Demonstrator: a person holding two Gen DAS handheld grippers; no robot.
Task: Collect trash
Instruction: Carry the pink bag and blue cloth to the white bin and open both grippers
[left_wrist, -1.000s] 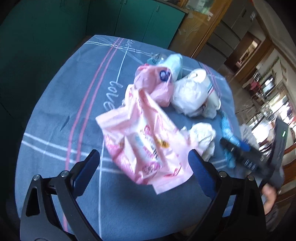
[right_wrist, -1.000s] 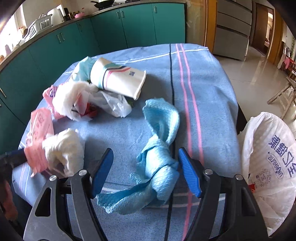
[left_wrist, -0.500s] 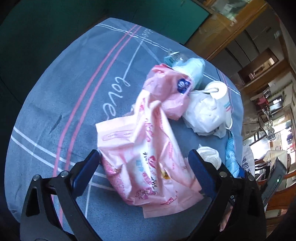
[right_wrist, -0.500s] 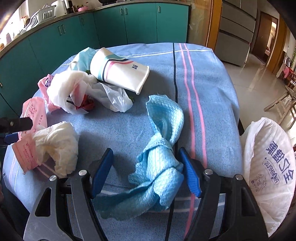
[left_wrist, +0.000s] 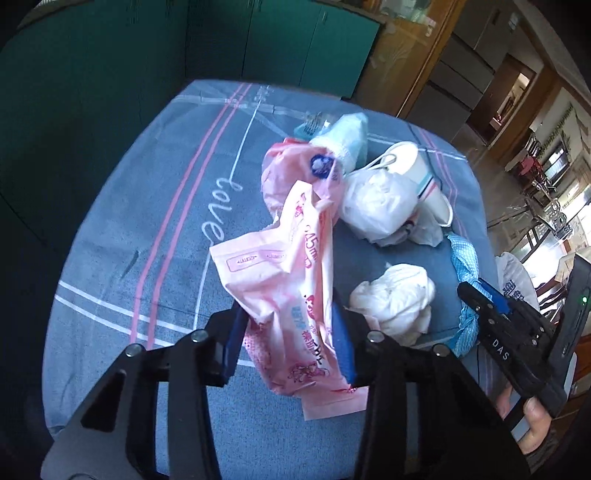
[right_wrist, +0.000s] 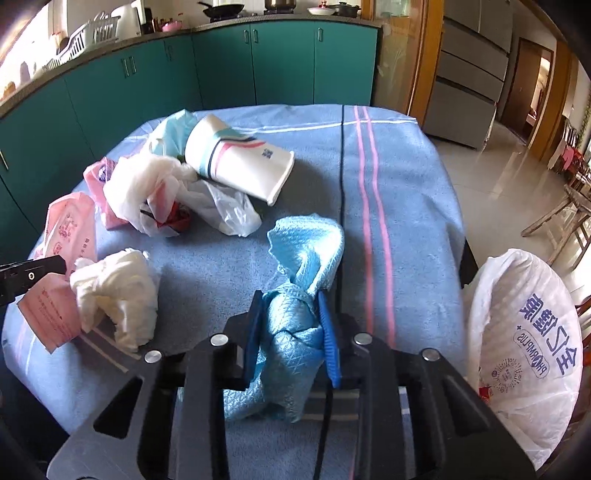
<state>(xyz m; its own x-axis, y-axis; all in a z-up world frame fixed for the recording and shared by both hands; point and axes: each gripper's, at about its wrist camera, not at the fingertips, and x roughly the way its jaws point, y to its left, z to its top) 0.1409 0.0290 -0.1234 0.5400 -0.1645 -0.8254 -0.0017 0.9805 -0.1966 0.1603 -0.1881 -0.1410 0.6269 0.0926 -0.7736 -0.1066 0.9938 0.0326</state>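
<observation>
My left gripper (left_wrist: 290, 332) is shut on a pink plastic wrapper (left_wrist: 288, 266) and holds its near end. My right gripper (right_wrist: 291, 332) is shut on a knotted blue cloth (right_wrist: 295, 295); it also shows in the left wrist view (left_wrist: 467, 306). A crumpled white tissue (right_wrist: 118, 291) lies on the blue tablecloth (right_wrist: 402, 192) beside the wrapper (right_wrist: 70, 236). Behind it lie a white plastic bag (right_wrist: 159, 195), a white paper cup (right_wrist: 240, 162) on its side and a second pink wrapper (left_wrist: 295, 173). A white trash bag (right_wrist: 524, 347) hangs open at the table's right edge.
Teal kitchen cabinets (right_wrist: 221, 70) run behind the table. A light blue packet (left_wrist: 343, 136) lies at the back of the pile. A tiled floor (right_wrist: 498, 173) and wooden furniture are to the right.
Both grippers have closed: the left on the pink wrapper, the right on the blue cloth. Both were open around these items before.
</observation>
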